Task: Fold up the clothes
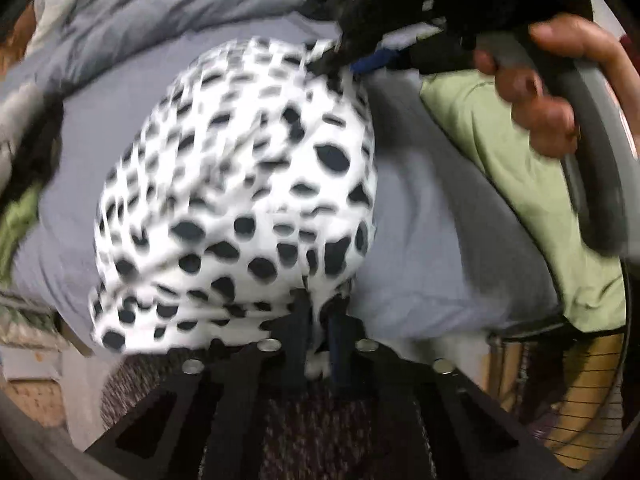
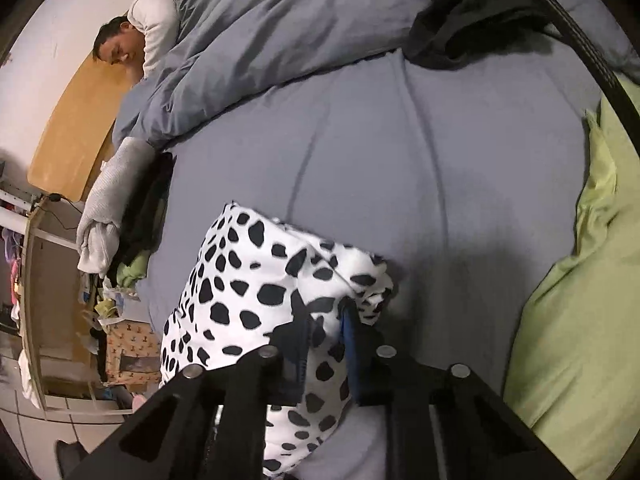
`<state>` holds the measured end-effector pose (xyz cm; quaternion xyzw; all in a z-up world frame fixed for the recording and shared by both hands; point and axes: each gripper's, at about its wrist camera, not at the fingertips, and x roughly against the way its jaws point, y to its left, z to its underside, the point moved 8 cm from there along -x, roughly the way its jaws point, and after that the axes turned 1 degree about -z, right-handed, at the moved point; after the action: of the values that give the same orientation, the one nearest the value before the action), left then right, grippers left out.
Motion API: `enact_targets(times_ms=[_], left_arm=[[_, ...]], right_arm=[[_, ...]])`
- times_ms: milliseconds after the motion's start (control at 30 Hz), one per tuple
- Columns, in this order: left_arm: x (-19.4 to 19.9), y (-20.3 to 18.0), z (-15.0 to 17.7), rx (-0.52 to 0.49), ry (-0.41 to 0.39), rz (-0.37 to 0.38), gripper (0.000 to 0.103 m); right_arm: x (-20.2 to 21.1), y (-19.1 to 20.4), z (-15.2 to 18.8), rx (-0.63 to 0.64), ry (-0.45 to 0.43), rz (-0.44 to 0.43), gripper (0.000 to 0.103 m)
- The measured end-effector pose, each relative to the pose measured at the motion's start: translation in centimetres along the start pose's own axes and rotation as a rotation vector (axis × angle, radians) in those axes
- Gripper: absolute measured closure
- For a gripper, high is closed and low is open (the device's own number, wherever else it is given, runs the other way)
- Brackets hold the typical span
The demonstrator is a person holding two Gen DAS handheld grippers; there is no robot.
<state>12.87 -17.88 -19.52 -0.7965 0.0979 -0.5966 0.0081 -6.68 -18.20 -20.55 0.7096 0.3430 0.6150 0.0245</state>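
You have both grippers pinching the black-spotted white garment [image 2: 256,300] near the bed's near edge: your left gripper [image 1: 320,332] clamps one end, your right gripper [image 2: 326,344] the other, over the grey sheet [image 2: 400,140]

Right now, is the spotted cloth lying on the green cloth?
No, the spotted cloth lies on the grey bed sheet; the green cloth is beside it, apart.
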Motion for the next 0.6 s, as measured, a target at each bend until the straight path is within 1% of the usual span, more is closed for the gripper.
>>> enact_targets(times_ms=[33, 100, 167, 200, 233, 267, 300, 367, 400, 433, 467, 500, 533, 600], left_arm=[[-0.4, 0.5, 0.7, 0.024, 0.023, 0.014, 0.1], [-0.3, 1.0, 1.2, 0.077, 0.038, 0.051, 0.101], [1.4, 0.5, 0.6, 0.09, 0.006, 0.106, 0.101], [2.3, 0.0, 0.2, 0.08, -0.016, 0.118, 0.101], [3.0, -0.4, -0.3, 0.049, -0.031, 0.104, 0.098], [3.6, -0.9, -0.7, 0.014, -0.045, 0.087, 0.086], [3.9, -1.5, -1.2, -0.029, -0.064, 0.044, 0.06], [3.3, -2.2, -1.6, -0.078, -0.074, -0.036, 0.032], [2.9, -2.5, -1.9, -0.101, -0.078, -0.076, 0.032], [2.0, -2.8, -1.7, -0.116, -0.057, -0.097, 0.032], [1.1, -3.0, -1.5, -0.129, -0.032, -0.116, 0.032], [-0.4, -2.9, -1.1, -0.134, 0.003, -0.164, 0.032], [-1.2, -2.8, -0.6, -0.162, 0.01, -0.218, 0.032], [-2.7, -2.8, 0.4, -0.223, 0.017, -0.327, 0.032]], right_arm=[[-0.2, 0.1, -0.1, 0.003, 0.002, 0.003, 0.087], [-0.5, 0.1, -0.1, 0.012, 0.006, 0.015, 0.087], [-0.6, 0.0, -0.1, 0.022, 0.008, 0.028, 0.087], [-0.5, 0.1, 0.0, 0.024, 0.002, 0.03, 0.087], [-0.2, 0.1, 0.0, 0.025, -0.005, 0.031, 0.086], [0.1, 0.1, 0.1, 0.025, -0.011, 0.03, 0.086], [0.4, 0.1, 0.3, 0.026, -0.014, 0.028, 0.085], [0.9, 0.2, 0.6, 0.03, -0.019, 0.027, 0.081], [1.1, 0.1, 0.7, 0.029, -0.019, 0.03, 0.075], [1.2, 0.0, 0.9, 0.026, -0.017, 0.03, 0.072], [1.1, -0.1, 1.1, 0.021, -0.011, 0.026, 0.072], [0.9, -0.2, 1.2, 0.015, -0.003, 0.021, 0.068], [0.7, -0.3, 1.4, 0.006, 0.007, 0.015, 0.056], [-0.3, -0.5, 1.7, -0.021, 0.031, -0.003, 0.054]])
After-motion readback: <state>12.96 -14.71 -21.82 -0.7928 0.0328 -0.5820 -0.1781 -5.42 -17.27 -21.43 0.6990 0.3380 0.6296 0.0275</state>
